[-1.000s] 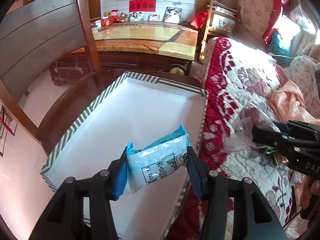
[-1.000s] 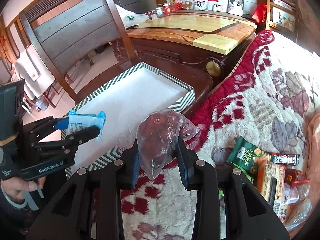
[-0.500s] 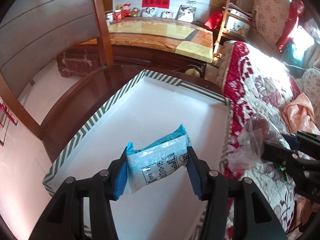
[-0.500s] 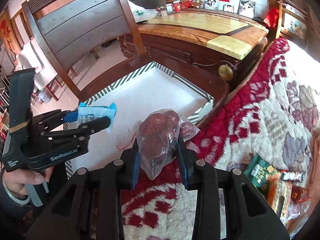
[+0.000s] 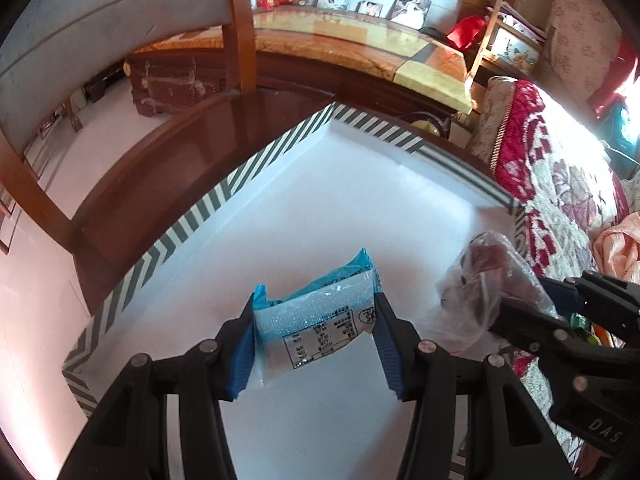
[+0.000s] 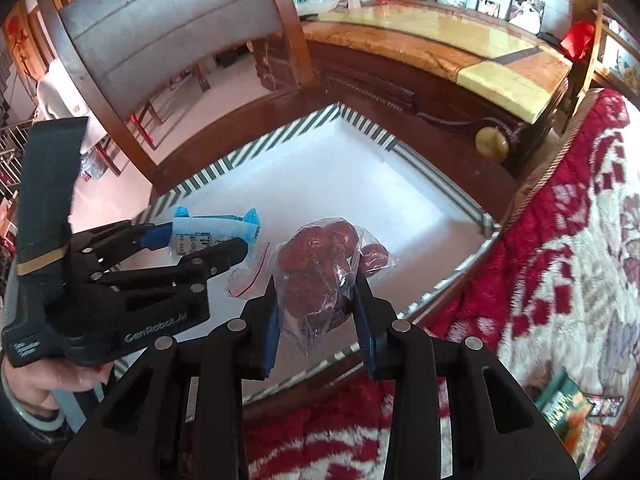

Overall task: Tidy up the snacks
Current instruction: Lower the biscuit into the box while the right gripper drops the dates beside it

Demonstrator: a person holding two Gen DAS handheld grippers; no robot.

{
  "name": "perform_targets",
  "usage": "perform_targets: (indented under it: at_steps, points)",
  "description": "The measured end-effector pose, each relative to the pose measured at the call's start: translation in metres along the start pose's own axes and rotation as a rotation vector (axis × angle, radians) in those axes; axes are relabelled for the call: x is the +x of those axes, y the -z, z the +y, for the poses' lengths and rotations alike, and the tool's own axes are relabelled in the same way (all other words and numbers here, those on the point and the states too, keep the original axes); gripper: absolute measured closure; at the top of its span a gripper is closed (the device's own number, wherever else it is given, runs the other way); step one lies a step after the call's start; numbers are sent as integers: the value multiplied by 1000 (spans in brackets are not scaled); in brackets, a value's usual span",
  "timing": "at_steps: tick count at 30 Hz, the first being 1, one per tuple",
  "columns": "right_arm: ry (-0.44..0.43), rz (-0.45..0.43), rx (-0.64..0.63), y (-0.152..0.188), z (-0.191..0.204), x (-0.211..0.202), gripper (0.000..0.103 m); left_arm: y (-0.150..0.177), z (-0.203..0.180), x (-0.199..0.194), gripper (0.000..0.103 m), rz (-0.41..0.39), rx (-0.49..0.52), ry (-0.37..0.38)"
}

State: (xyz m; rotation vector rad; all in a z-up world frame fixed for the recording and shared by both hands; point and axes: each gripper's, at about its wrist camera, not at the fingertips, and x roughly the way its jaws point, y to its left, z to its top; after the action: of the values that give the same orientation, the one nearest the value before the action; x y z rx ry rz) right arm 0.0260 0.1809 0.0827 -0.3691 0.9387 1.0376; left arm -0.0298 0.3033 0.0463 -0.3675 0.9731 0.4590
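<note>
A blue and white snack packet (image 5: 316, 324) is pinched between the blue pads of the left gripper (image 5: 314, 340), with the printed label facing the camera. The packet is held above the white floor of a shallow box (image 5: 360, 184) whose rim is marked with dark and white stripes. The box is set on a dark wooden chair seat (image 5: 168, 160), and the chair back (image 5: 100, 20) is seen rising behind it. A clear plastic bag of dark red fruit (image 6: 320, 268) is clamped between the pads of the right gripper (image 6: 316, 316); the bag is squeezed at its lower part and its loose upper end is seen spreading above the fingers. In the right wrist view the bag is positioned over the near edge of the box, just beside the left gripper (image 6: 200, 248) and its packet (image 6: 212, 232). In the left wrist view the right gripper (image 5: 520, 316) is seen entering from the right with the bag (image 5: 484, 280) at the box's right rim. A red and cream floral blanket (image 6: 560, 248) is spread to the right of the box, and several more snack packets (image 6: 568, 412) are lying on it near the lower right corner. A hand (image 6: 40, 384) is seen gripping the left gripper's handle.
</note>
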Motion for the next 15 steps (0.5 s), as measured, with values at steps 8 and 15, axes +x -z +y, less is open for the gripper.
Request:
perform_targets:
  at_steps: [8,15]
  points:
    - [-4,51,6,4,1,28,71,2,3,5,40,15,-21,-31]
    - [15,38,18,7,3,18,51,1,6,4,19,13,-38,-44]
